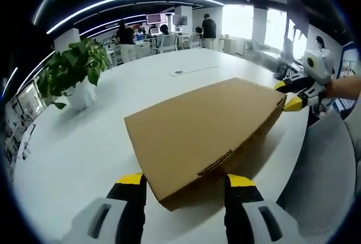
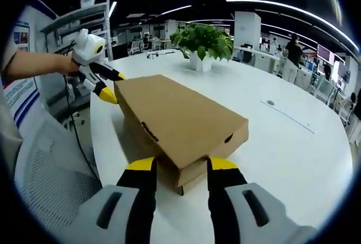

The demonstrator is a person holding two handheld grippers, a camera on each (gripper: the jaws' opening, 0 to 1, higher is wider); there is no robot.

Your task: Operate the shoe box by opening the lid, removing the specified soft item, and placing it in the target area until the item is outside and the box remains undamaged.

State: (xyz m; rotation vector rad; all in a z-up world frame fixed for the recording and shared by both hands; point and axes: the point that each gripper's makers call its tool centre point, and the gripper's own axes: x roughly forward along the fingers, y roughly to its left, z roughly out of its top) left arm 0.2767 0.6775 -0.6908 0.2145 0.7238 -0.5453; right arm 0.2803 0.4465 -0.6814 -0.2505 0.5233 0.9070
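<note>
Closed cardboard box (image 1: 206,131) lying on white table (image 1: 84,148), left claw (image 1: 186,190) and right claw (image 2: 175,171) both gaping wide around opposite box ends, gripping nothing, potted plant (image 2: 203,44) standing behind.

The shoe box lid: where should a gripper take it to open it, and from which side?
Probably at the front lip of the lid, near the tuck tab, coming from the long side facing the left gripper. The shoe box lies flat and closed on the white table, so only that edge offers a lip to lift. The right gripper, at a short end, could steady it.
</note>
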